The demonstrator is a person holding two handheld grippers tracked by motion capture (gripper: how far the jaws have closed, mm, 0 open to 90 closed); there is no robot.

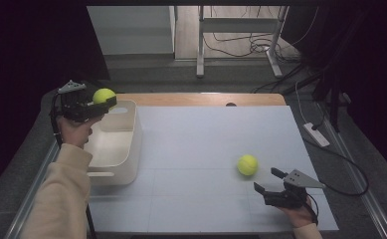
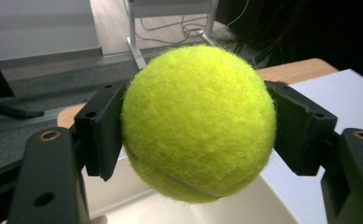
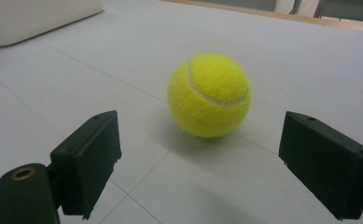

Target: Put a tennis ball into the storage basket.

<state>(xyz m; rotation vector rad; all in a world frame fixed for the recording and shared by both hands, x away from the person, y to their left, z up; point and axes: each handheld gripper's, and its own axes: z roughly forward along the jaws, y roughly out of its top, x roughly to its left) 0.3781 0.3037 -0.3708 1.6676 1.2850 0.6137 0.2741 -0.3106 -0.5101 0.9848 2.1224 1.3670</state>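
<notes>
— What's the room like from where you stand?

— Dim all round. The bench (image 1: 206,149) has a pale white top with a strip of wood showing along its far edge. Beyond that edge, grey floor, the legs of a metal frame (image 1: 238,37) and loose cables (image 1: 241,45).

— Any containers?

— One, a cream-white bin (image 1: 116,144) at the bench's left edge, long side running front to back. I can't see anything lying inside it.

— And the balls?

— Two yellow-green tennis balls. One ball (image 1: 103,95) is up in the air over the bin's far left corner, clamped between the black pads of the left gripper (image 1: 100,99); in the left gripper view the pads press on both its sides, with the bin's rim below. The other ball (image 1: 247,165) rests on the bench top, right of the middle, toward the near edge.

— How are the hands placed?

— The left arm, in a cream sleeve (image 1: 61,194), reaches up along the left edge, holding its gripper raised. The right gripper (image 1: 264,180) sits low near the bench's near right corner, jaws spread wide, pointing at the resting ball, just short of it, not touching
</notes>
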